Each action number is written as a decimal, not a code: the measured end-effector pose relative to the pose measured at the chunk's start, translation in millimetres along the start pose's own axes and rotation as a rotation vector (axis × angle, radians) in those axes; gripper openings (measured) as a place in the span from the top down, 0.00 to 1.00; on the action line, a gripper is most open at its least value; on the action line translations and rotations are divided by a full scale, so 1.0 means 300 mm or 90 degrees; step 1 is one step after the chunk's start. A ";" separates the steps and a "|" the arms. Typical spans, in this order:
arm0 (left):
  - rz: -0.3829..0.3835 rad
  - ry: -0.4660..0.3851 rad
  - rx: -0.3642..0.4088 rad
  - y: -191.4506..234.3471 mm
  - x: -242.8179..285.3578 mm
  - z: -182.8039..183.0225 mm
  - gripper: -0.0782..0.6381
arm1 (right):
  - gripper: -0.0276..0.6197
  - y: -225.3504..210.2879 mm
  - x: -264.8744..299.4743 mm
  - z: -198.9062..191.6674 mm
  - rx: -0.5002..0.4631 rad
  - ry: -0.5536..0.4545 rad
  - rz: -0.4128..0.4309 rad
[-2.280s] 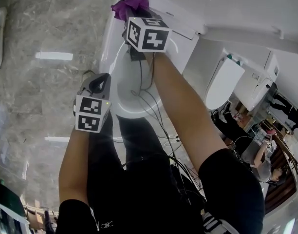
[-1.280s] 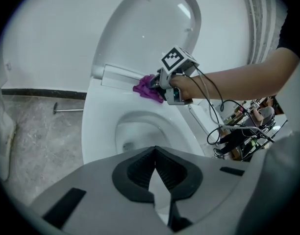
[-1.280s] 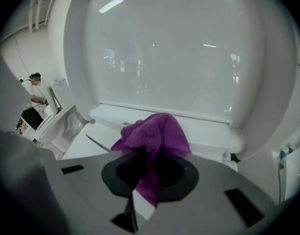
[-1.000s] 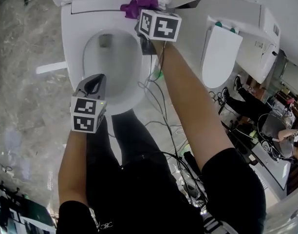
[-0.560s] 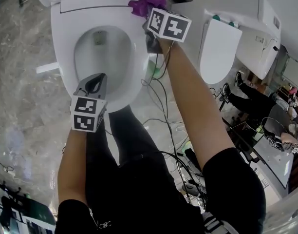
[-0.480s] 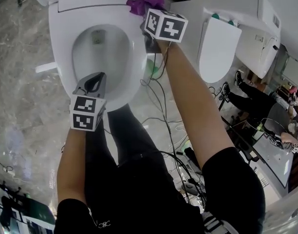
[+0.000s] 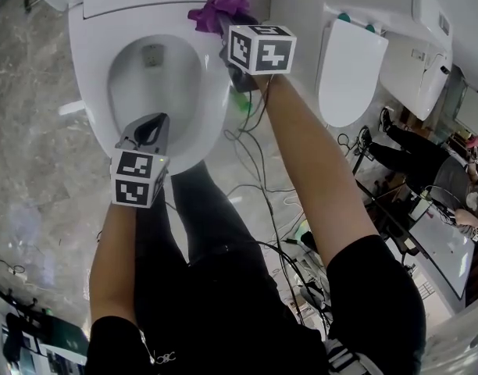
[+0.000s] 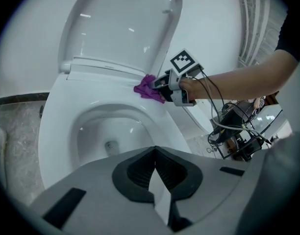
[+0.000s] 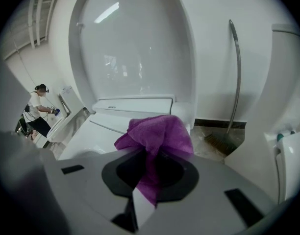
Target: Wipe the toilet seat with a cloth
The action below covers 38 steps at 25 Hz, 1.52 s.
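1. At the back right corner of the toilet seat (image 7: 214, 92), just below the raised lid (image 8: 125, 28), the purple cloth (image 7: 217, 10) lies bunched on the white ring. It is pinched in the right tongs (image 7: 226, 31), and the right gripper view shows the jaws closed on a fold, with most of the fabric spilling out ahead of the tips
2. Over the front rim of the seat, the left tongs (image 7: 151, 125) are pressed together with nothing between them, well apart from the cloth
3. With the lid upright behind it, the whole ring lies open to a wipe
4. The seat's long axis runs from the lid end toward the person, and the cloth sits at the far end of the right limb, ahead of the tips that hold it. From that corner the ring leads two ways: back along the right limb toward the person, or leftward across the rear strip under the lid
5. The right hand is the nearer one and already carries the cloth, so the next stroke looks like its job. The left tongs need only stay clear of the front rim
6. How firmly the cloth bears on the seat is hard to judge, though in the left gripper view it appears to touch the surface
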<state>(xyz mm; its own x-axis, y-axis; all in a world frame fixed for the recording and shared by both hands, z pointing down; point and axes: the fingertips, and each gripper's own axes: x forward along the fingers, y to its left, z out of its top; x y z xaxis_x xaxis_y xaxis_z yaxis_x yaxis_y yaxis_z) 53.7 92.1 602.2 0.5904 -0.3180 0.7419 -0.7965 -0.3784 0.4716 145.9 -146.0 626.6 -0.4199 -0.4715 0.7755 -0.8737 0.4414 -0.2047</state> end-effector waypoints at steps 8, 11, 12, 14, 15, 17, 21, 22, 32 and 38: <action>0.003 0.002 0.001 -0.042 0.026 -0.007 0.88 | 0.87 0.039 -0.035 -0.072 0.046 0.028 0.089; -0.002 0.007 0.006 -0.059 0.035 -0.009 0.88 | 0.87 0.053 -0.048 -0.094 0.069 0.038 0.128; -0.002 0.008 0.008 -0.062 0.038 -0.007 0.88 | 0.87 0.057 -0.052 -0.100 0.074 0.039 0.136; 0.000 0.009 0.007 -0.067 0.044 -0.005 0.88 | 0.87 0.065 -0.059 -0.112 0.082 0.038 0.147; 0.002 0.010 0.005 -0.070 0.047 -0.004 0.88 | 0.87 0.068 -0.063 -0.118 0.084 0.038 0.151; 0.006 0.009 0.003 -0.076 0.051 0.004 0.88 | 0.87 0.075 -0.069 -0.128 0.082 0.039 0.157; 0.006 0.008 0.003 -0.096 0.053 0.017 0.88 | 0.87 0.093 -0.087 -0.168 0.077 0.055 0.169; 0.007 0.008 0.005 -0.096 0.054 0.019 0.88 | 0.87 0.098 -0.090 -0.175 0.079 0.058 0.173; 0.018 0.006 -0.005 -0.115 0.056 0.018 0.88 | 0.87 0.143 -0.129 -0.254 0.069 0.080 0.226; 0.016 0.014 -0.007 -0.153 0.063 0.012 0.88 | 0.87 0.172 -0.172 -0.323 0.070 0.097 0.256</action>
<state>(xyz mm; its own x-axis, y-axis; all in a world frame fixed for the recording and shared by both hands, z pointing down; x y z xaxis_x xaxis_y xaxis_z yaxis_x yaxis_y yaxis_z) 101.8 100.3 592.8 0.5677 -0.3083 0.7633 -0.8122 -0.3611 0.4582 146.3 -24.9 634.0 -0.6978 -0.1575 0.6988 -0.6727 0.4791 -0.5638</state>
